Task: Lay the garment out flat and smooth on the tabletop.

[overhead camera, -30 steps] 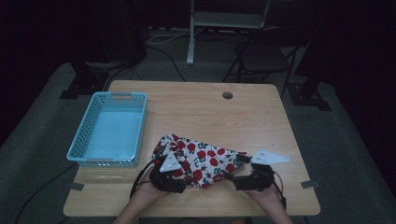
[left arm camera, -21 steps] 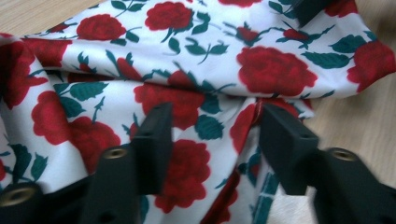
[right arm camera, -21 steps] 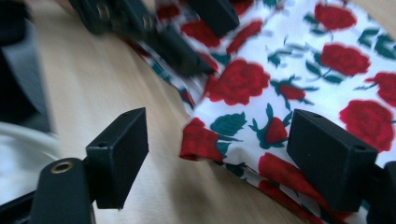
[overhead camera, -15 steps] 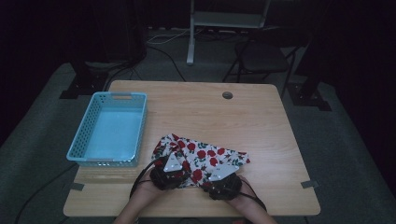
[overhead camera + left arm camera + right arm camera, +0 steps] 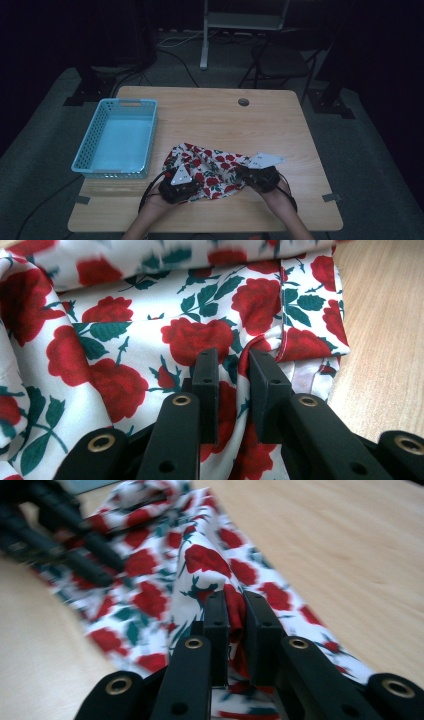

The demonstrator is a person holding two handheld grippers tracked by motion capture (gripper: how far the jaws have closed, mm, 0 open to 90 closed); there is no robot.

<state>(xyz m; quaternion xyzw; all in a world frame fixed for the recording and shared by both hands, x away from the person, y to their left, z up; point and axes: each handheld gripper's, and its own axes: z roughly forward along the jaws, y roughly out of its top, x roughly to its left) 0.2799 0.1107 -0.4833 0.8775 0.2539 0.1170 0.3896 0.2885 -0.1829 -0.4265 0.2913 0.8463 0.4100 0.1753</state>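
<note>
Rose-print cloth (image 5: pixel 212 170) lies crumpled on the near half of the desk (image 5: pixel 210 117), just right of the blue basket (image 5: pixel 120 137), which stands at the left side. Left tool (image 5: pixel 234 375) has just been closing; a fold of the cloth is pinched between its jaws, at the cloth's near left edge in the high view. Right tool (image 5: pixel 236 617) has likewise just been closing and is clenched on a raised ridge of the cloth at its right end. Both hands come in from the near edge, left hand (image 5: pixel 167 197) and right hand (image 5: pixel 272 192).
</note>
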